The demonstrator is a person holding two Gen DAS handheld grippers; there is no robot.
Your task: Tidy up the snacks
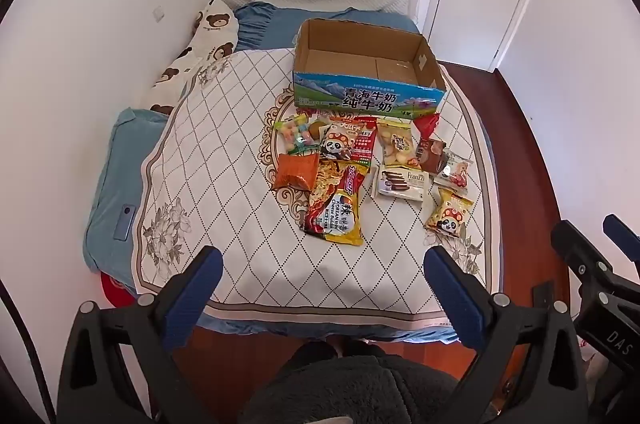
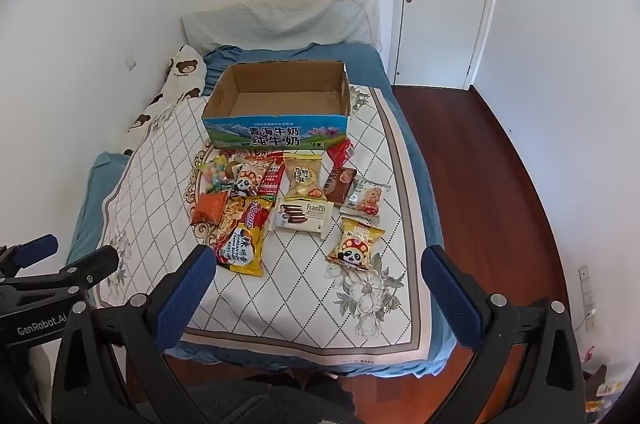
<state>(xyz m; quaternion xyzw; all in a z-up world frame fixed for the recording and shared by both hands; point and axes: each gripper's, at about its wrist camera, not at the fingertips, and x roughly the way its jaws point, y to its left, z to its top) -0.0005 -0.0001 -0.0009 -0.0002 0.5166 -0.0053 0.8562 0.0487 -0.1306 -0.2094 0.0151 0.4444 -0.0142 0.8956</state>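
While both grippers are hovering above the foot of the bed (image 1: 192, 128), nothing is being held: left gripper (image 1: 322, 274) fingers are standing wide open with only bedspread between them, right gripper (image 2: 316, 270) fingers are likewise spread wide and empty. Snacks are lying in a loose cluster mid-bed, just on the near side of the open cardboard box (image 1: 368, 100), which is sitting at 12 o'clock from the pile and looking empty. In the pile, the noodle pack (image 1: 338, 208) is lying at 6 o'clock, nearest the left fingers, overlapping the orange packet (image 1: 294, 172) at its 10 o'clock; the Franzzi box (image 1: 402, 182) is sitting at 3 o'clock from the noodles; a panda snack bag (image 2: 354, 244) is lying alone at the pile's 4 o'clock, nearest the right fingers; candy bag (image 1: 294, 136) at the far left edge.

Likely risks, judging from this layout: packets are overlapping, so fingers closing on one may be dragging or pinching a neighbour; flat slippery wrappers on soft bedding may be sinking and slipping out; the grippers are working side by side and may be colliding over the centre; a drop short of the box's near wall is landing back on the bed
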